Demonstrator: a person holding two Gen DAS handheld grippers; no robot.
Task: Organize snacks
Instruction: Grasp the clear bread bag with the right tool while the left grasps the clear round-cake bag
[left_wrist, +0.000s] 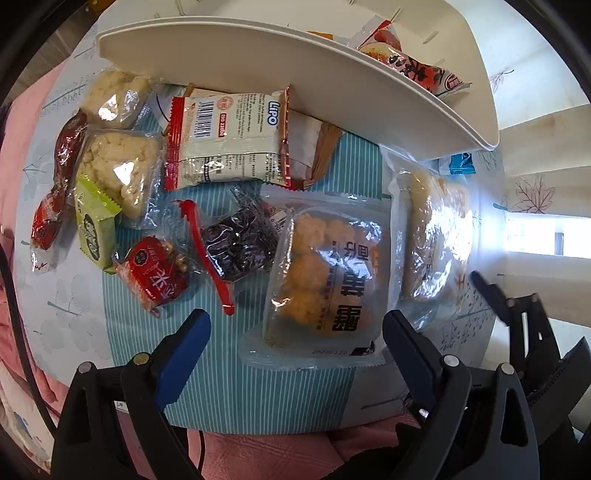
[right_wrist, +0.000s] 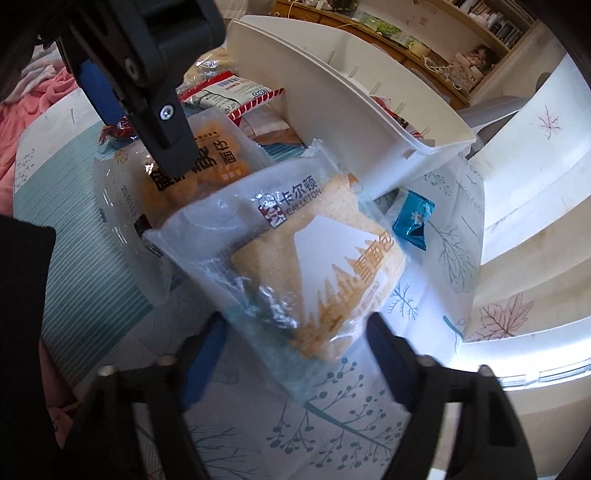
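Note:
My left gripper (left_wrist: 297, 325) hangs open just above a clear bun packet (left_wrist: 325, 273) with orange buns and black lettering; its blue-padded fingers stand wide of the packet's near end. My right gripper (right_wrist: 297, 332) straddles the near end of a Calleton bread packet (right_wrist: 314, 251) that lies flat beside the bun packet. Its fingertips sit close to the wrap on both sides, with narrow gaps still showing. A white bin (left_wrist: 332, 74) stands behind the snacks with a red packet (left_wrist: 413, 62) inside. One black finger (right_wrist: 170, 147) of the left gripper crosses the right wrist view.
Loose snacks cover the teal striped mat (left_wrist: 277, 398): a LIPO packet (left_wrist: 229, 140), rice cakes (left_wrist: 118, 166), a red sausage (left_wrist: 62, 155), a green packet (left_wrist: 94, 225), a small red packet (left_wrist: 155, 269) and clipped dark fruit (left_wrist: 240, 243). A blue candy (right_wrist: 410, 221) lies by the bin's corner. Pink cloth borders the table.

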